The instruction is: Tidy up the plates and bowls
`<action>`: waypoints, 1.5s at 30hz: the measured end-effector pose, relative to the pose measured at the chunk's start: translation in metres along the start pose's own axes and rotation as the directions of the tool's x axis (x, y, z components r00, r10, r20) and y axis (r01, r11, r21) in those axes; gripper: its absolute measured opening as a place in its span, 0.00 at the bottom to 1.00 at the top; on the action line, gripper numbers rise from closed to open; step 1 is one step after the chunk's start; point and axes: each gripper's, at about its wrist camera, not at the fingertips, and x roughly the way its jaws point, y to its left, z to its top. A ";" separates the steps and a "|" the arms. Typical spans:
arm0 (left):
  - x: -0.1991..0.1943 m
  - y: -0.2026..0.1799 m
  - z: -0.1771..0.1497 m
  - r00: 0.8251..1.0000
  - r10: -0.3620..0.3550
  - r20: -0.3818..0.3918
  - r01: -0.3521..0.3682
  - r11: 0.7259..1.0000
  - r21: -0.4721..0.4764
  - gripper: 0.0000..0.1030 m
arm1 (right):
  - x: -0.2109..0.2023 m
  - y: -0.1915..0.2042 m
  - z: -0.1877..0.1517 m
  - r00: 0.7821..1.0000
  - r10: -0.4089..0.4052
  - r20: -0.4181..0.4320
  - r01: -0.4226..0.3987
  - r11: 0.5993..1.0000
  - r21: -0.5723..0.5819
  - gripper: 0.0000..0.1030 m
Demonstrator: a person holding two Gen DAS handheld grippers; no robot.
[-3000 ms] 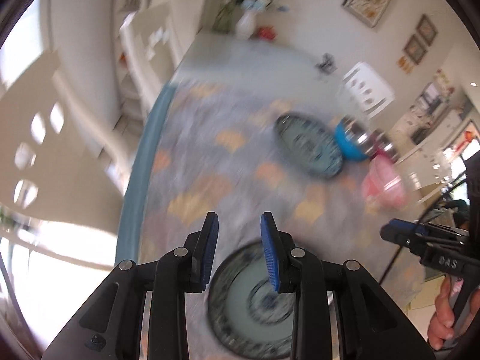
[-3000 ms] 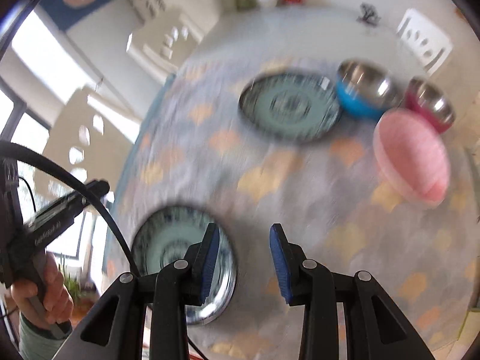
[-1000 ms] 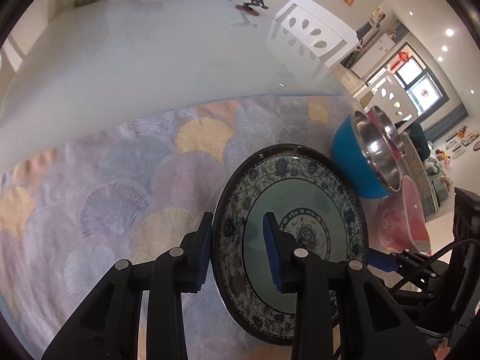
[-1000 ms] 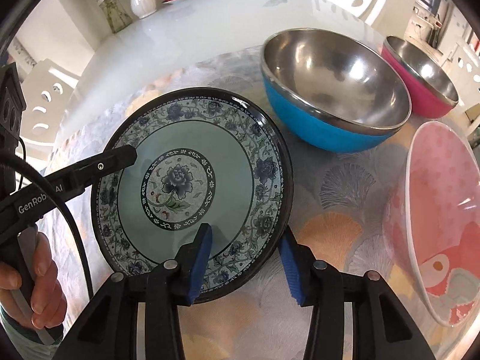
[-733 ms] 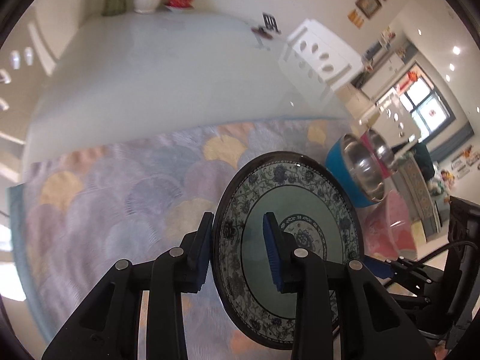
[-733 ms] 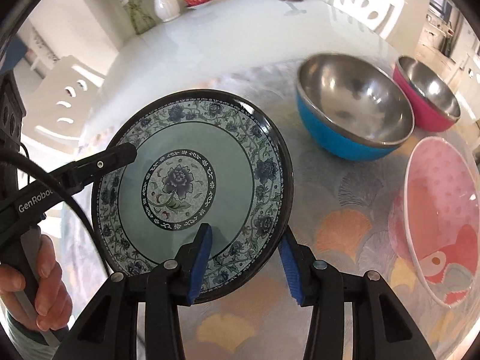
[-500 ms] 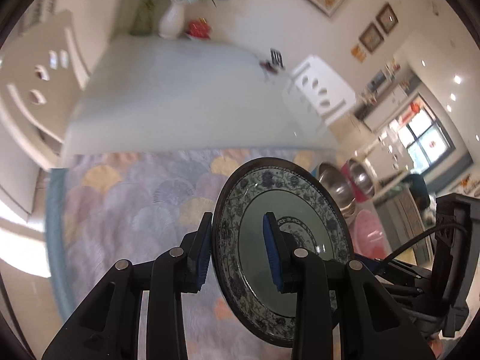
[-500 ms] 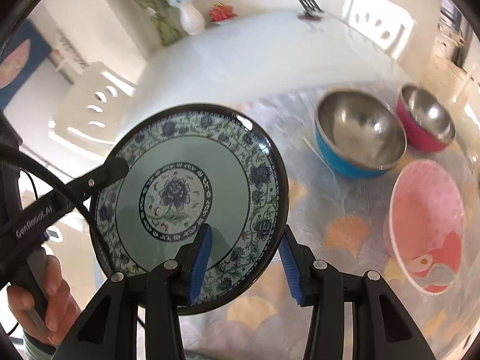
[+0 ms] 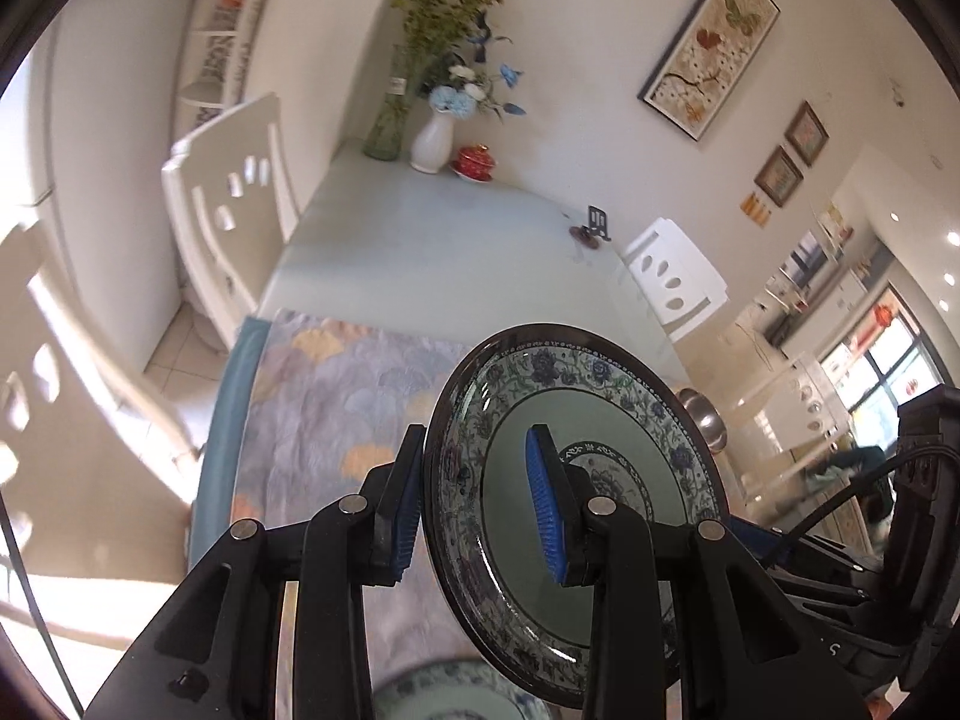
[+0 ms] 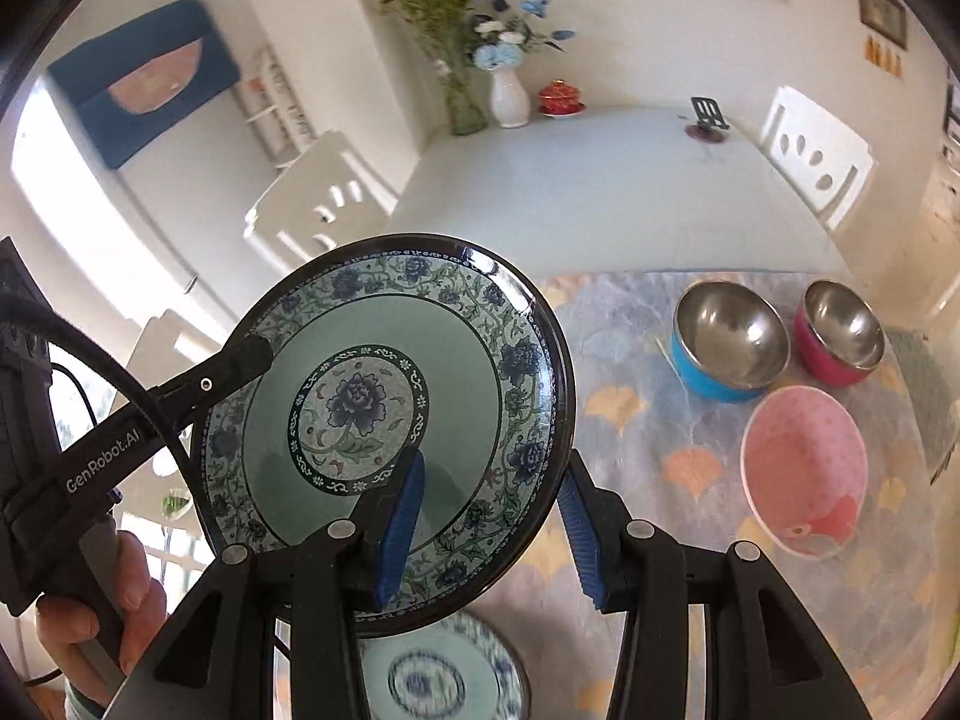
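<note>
White "GenRobot.AI" lettering marks the left hand-held gripper [image 10: 240,360]; both clamp the floral plate [image 10: 384,420].

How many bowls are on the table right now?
3, all on the mat at the right of the right wrist view: a blue bowl, a red bowl beside it, and a pink bowl nearer the camera. The held plate may hide more.

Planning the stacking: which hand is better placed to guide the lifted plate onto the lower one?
Probably right: the right gripper, jaws clamping the lifted plate, sees the lower plate beneath; the left gripper sees only its edge.
</note>
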 end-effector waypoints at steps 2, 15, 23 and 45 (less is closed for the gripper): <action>-0.014 -0.007 -0.019 0.999 0.034 0.011 -0.034 0.999 -0.015 0.29 | -0.009 0.002 -0.013 1.000 0.015 -0.011 -0.015 1.000 -0.020 0.43; -0.036 0.005 -0.147 0.978 0.176 -0.109 -0.189 0.975 -0.119 0.29 | 0.001 0.003 -0.122 0.986 -0.004 -0.168 -0.033 0.975 -0.221 0.43; -0.021 0.029 -0.199 0.949 0.241 -0.203 -0.266 0.958 -0.105 0.29 | 0.052 -0.009 -0.173 0.929 0.054 -0.365 -0.119 0.981 -0.156 0.43; 0.014 0.045 -0.208 0.927 0.231 -0.296 -0.264 0.962 -0.073 0.29 | 0.094 -0.011 -0.184 0.899 -0.011 -0.438 -0.058 0.988 -0.144 0.43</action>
